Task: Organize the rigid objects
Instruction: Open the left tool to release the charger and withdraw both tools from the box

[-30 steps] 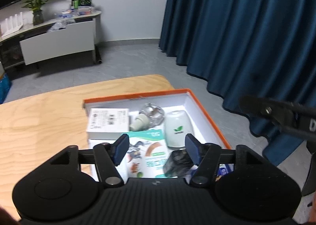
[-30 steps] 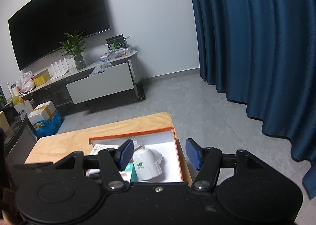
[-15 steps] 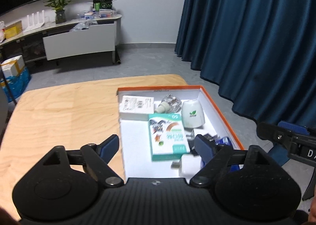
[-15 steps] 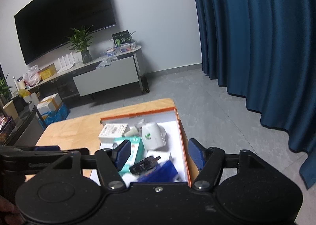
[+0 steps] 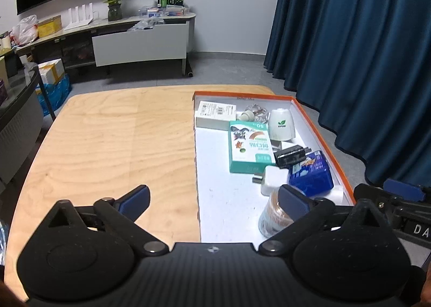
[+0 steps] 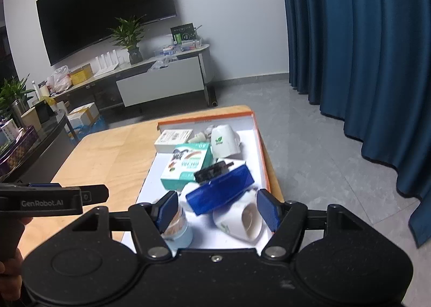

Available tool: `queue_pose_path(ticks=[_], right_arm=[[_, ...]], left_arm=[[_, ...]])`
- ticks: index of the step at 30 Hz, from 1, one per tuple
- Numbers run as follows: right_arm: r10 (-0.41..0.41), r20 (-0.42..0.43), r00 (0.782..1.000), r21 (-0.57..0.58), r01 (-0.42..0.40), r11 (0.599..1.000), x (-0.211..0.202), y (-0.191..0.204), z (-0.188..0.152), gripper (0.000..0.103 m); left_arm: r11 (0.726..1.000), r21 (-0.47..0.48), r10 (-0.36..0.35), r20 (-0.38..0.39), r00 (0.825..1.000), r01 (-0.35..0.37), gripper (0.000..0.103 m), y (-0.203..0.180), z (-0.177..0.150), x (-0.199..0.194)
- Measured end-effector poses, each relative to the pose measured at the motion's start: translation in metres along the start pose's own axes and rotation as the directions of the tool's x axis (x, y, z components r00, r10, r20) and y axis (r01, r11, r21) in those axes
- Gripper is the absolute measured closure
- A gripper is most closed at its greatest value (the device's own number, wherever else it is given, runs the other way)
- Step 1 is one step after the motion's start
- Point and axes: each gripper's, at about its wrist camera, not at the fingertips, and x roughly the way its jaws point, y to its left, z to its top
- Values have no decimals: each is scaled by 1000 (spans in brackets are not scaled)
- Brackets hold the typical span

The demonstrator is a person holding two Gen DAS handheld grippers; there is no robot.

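Wooden table beside blue curtain.

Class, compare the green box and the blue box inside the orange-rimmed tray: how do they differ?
The green box lies flat on the tray floor; the blue box is tilted, propped on other items. The green box is teal and white with pictures; the blue box is plain dark blue along its side. Both are rectangular packages.

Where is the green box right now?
In both views, the green box lies flat mid-tray, between the white box and black charger.
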Motion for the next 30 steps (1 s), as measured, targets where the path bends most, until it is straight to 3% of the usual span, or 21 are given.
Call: queue_pose_path(ticks=[13,30], right_arm=[[-1,-50,999,-25,0,1000,-1,8,-19,25],[-7,-45,999,-30,6,1000,-4,12,-20,25]], left_arm=[[999,18,41,-53,998,-40,0,-6,-25,-4],[997,47,59,-40,997,-57,0,-13,-32,-11]])
